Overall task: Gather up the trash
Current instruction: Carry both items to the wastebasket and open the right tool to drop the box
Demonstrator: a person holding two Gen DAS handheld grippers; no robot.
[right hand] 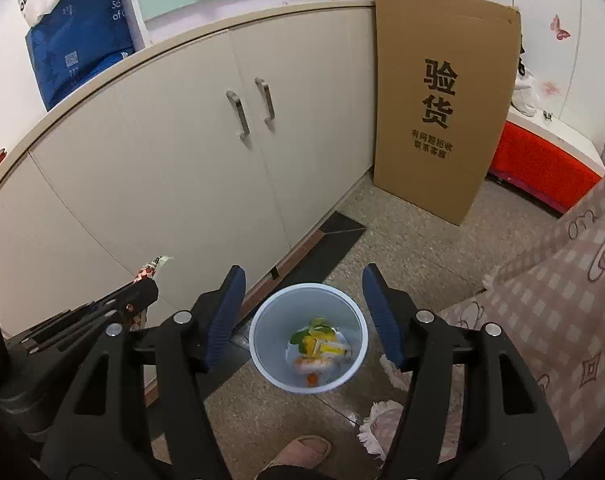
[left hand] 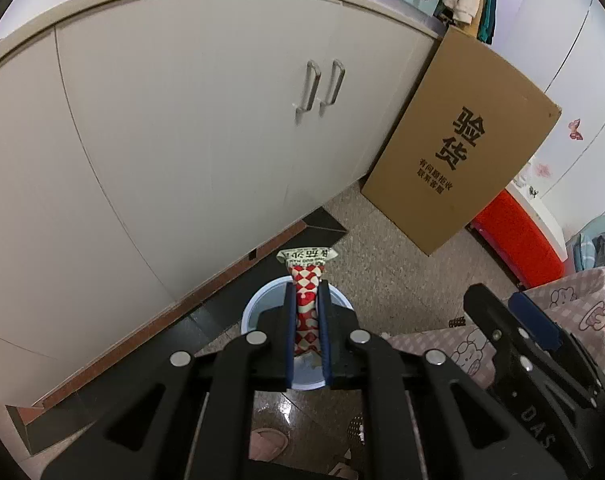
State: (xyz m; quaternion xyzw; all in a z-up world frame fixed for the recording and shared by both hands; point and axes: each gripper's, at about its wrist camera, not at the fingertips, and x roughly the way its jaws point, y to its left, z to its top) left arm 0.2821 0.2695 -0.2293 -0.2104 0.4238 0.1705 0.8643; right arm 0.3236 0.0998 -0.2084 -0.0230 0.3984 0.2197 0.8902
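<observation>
A pale blue waste bin (right hand: 268, 320) stands on the floor by the cabinet base. It holds yellow, green and orange scraps (right hand: 318, 348). My right gripper (right hand: 302, 270) hangs open directly above the bin, with nothing between its fingers. My left gripper (left hand: 306, 288) is shut on a red-and-white checked wrapper (left hand: 307, 276), whose cream printed end sticks out past the fingertips. Under it, in the left wrist view, the bin (left hand: 258, 308) shows partly, hidden behind the fingers. In the right wrist view the left gripper (right hand: 142, 286) and its wrapper (right hand: 154, 264) appear at the left, beside the bin.
White cabinet doors (right hand: 222, 168) with metal handles close off the left. A flat cardboard box (right hand: 442, 100) leans against the cabinet's end. A red box (right hand: 542, 168) sits at the far right. Pink checked cloth (right hand: 562, 280) hangs on the right. A slippered foot (right hand: 302, 452) is near the bin.
</observation>
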